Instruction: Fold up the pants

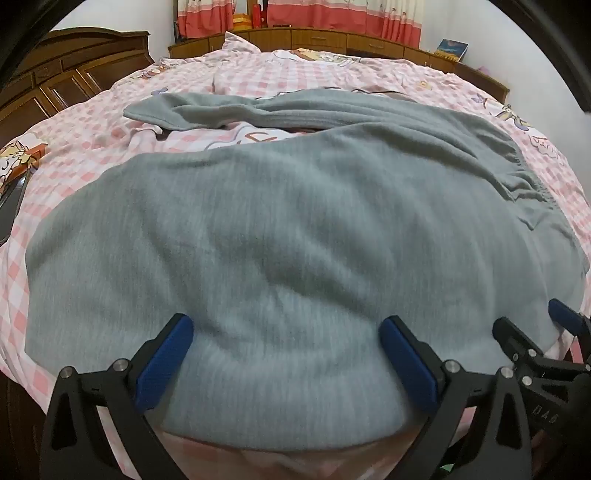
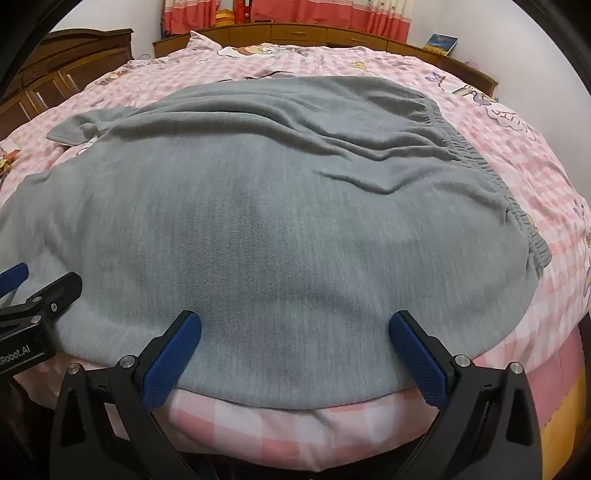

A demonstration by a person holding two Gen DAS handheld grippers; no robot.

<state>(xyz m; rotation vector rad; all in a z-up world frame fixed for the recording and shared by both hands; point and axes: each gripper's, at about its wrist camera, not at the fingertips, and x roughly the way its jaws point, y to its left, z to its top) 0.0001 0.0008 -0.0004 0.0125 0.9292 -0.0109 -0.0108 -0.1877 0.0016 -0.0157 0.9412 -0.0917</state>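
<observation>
Left wrist view, nearest first: my left claw [image 1: 286, 334] hangs spread wide, its two blue pads [image 1: 164, 363] apart and tilted down at the near edge of the pants [image 1: 280, 236], with nothing pinched between them. Whether the pad tips touch the cloth I cannot tell. Just to the right, my right claw [image 1: 554, 321] pokes into that view, close beside mine.

From the right wrist view my right claw [image 2: 295, 328] is likewise wide open and holds nothing, two blue pads [image 2: 171, 360] above the same near hem side of the fabric; the left claw [image 2: 22, 280] shows at the left border.

There is one pair of grey pants [image 2: 258, 221], lying on the bed [image 2: 535, 332], across its pink checked cover [image 1: 92, 140]. Its long axis runs left to right across both views: the gathered elastic waistband [image 2: 480, 158] lies at the right end, and the legs stretch away to the left. Two legs can be counted: the near one broad and fairly flat under my claws, the far one [image 1: 177, 110] rumpled, its cuff turned toward the left, with a strip of cover showing between them in the left wrist view.

Beyond the bed stand one dark wooden headboard [image 1: 74, 66] at the left, a low wooden cabinet [image 2: 295, 33] along the wall, one book [image 1: 452, 50] leaning on it, and red-and-white curtains [image 1: 332, 14].
</observation>
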